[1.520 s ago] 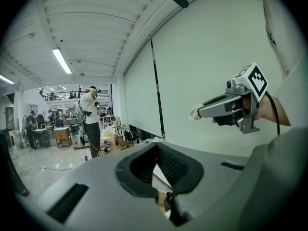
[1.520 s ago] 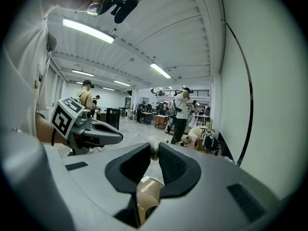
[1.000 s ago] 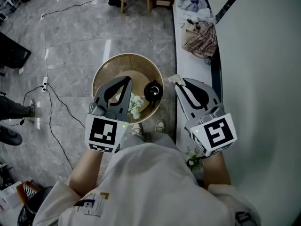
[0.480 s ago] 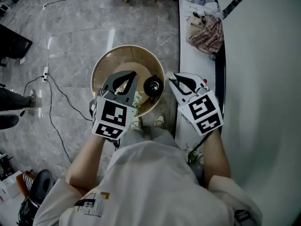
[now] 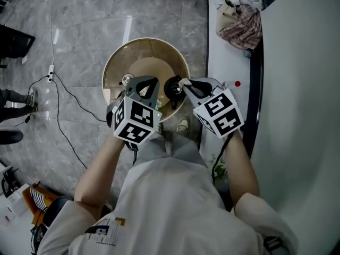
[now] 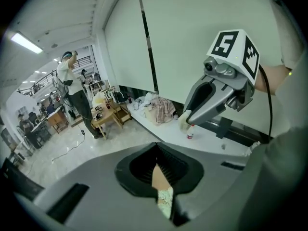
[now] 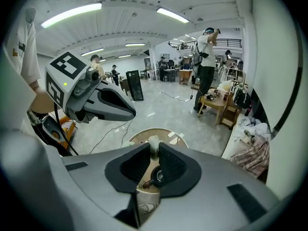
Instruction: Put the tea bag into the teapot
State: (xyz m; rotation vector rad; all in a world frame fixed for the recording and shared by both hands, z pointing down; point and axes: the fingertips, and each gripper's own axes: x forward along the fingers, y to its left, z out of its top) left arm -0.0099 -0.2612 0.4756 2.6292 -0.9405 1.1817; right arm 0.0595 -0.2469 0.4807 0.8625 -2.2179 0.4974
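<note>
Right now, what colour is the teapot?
Black teapot; the head view shows it best.

The head view looks steeply down from above the person onto the round table (image 5: 114,68), with the left gripper (image 5: 146,85) and right gripper (image 5: 184,83) close beneath it and the white counter (image 5: 223,62) along its right side. The left gripper view sits low behind its own jaws, facing across to the nearby right gripper (image 6: 186,119) and the counter's far end with the plaid cloth (image 6: 161,110). The right gripper view tilts down over the table's rim (image 7: 144,134), with the left gripper (image 7: 132,113) close at upper left; all three views share the counter and the cloth (image 7: 252,155).
</note>
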